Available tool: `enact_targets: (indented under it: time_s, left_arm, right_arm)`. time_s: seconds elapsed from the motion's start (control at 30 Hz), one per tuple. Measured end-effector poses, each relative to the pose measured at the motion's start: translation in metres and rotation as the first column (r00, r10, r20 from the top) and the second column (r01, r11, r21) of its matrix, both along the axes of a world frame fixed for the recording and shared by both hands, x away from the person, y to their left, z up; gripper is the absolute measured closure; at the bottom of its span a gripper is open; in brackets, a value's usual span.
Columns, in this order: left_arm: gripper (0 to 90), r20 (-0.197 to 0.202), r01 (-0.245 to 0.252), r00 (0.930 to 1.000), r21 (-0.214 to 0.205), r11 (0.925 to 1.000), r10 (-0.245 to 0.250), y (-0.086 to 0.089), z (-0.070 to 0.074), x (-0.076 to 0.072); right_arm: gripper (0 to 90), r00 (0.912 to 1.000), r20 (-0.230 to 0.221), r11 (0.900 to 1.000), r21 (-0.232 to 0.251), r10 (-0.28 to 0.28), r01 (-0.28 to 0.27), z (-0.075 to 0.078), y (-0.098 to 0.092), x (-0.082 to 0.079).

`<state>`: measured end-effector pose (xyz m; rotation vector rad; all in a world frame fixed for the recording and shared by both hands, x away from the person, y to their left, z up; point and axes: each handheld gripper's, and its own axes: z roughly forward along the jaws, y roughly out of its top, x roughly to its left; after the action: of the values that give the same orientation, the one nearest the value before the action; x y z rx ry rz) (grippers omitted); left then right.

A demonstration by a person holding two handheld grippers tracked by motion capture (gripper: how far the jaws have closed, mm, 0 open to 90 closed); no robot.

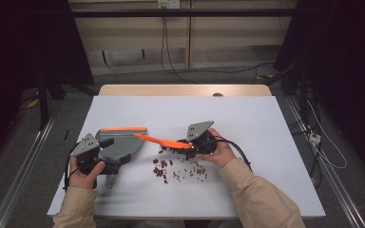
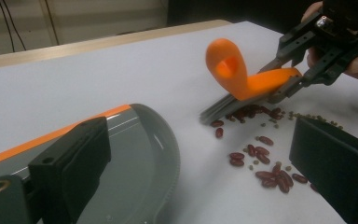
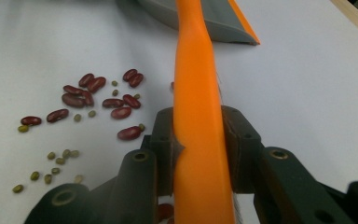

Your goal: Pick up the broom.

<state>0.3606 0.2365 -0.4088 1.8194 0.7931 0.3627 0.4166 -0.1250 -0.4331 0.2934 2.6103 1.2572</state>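
An orange hand brush [image 1: 159, 140] with grey bristles is clamped by its handle in my right gripper [image 1: 190, 145], which is shut on it. Its bristles [image 2: 223, 107] touch the table beside the red kidney beans [image 1: 164, 167] and small green beans [image 1: 192, 172] scattered on the white tabletop. In the right gripper view the brush [image 3: 196, 70] runs up between the pads toward the dustpan [image 3: 214, 18]. The grey dustpan [image 1: 123, 142] with an orange lip lies at the left. My left gripper [image 1: 108, 154] sits at its rear, jaws wide apart, one jaw over the pan [image 2: 140, 154].
The white tabletop [image 1: 247, 118] has a wooden strip along its far edge. Cables trail from both grippers and lie on the floor to the right. Bare table stretches to the right of and behind the beans.
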Motion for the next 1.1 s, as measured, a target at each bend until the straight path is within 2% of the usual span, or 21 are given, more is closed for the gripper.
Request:
enact_targets:
  time_s: [0.47, 0.97, 1.1]
  left_arm:
    - [5.4, 0.002, -0.007, 1.0, 0.001, 1.0, 0.007, 0.001, 0.0, 0.0]
    - [5.4, 0.0, -0.005, 1.0, 0.005, 1.0, 0.005, 0.0, -0.001, 0.0]
    - [5.4, 0.001, -0.006, 1.0, 0.005, 1.0, 0.006, 0.0, 0.0, 0.0]
  right_arm:
    - [69.5, 0.9994, -0.01, 0.9994, 0.009, 0.034, -0.034, 0.001, -0.004, -0.016]
    - [69.8, 0.9992, -0.011, 0.999, 0.023, 0.038, -0.038, 0.004, -0.008, -0.029]
    - [70.5, 0.9999, -0.003, 0.9978, 0.065, 0.015, -0.015, 0.008, -0.011, -0.025]
